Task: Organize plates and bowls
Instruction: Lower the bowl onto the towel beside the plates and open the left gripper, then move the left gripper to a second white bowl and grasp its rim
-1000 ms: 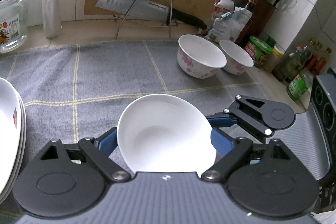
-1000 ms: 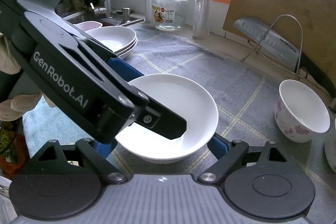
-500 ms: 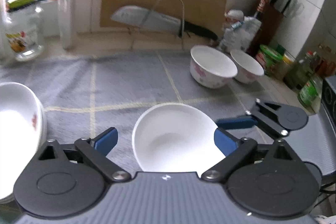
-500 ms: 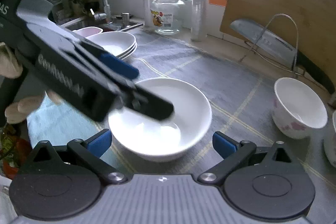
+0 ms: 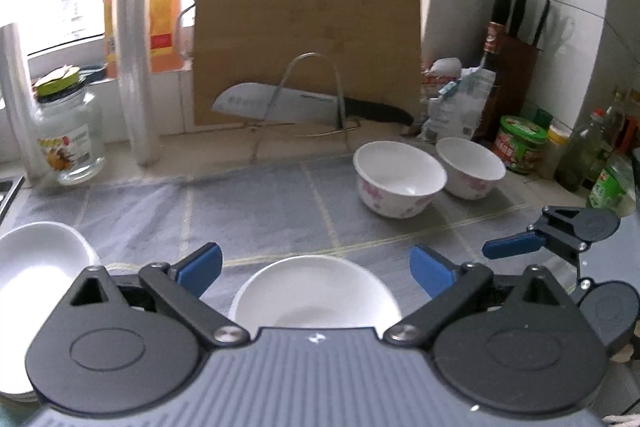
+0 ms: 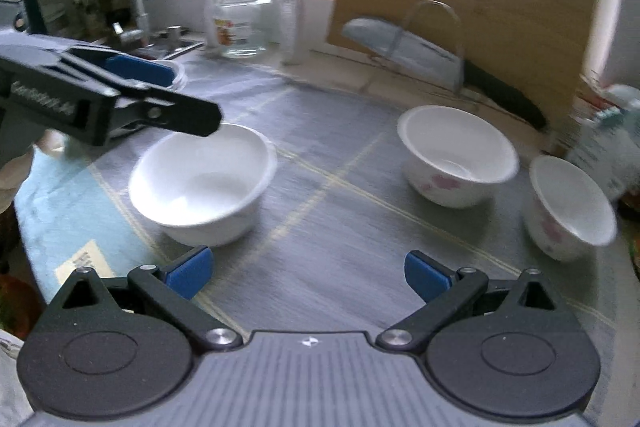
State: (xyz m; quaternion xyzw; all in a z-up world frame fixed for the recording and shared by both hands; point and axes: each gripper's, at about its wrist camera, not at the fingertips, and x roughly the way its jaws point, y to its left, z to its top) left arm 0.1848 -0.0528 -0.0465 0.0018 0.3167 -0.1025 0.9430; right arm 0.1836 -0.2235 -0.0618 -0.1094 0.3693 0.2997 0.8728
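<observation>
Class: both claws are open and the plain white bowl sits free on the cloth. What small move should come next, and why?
Probably the right claw should reach toward the nearer flowered bowl. It stands apart from the second flowered bowl, unstacked, and the right claw already faces it, open. The left claw is open over the white bowl.

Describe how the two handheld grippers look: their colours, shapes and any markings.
Both look alike: black linkage arms on round black discs, a ribbed grey body, and blue pads on the fingers. The left gripper carries blurred white lettering on its side. The right gripper shows silver pivot screws.
</observation>
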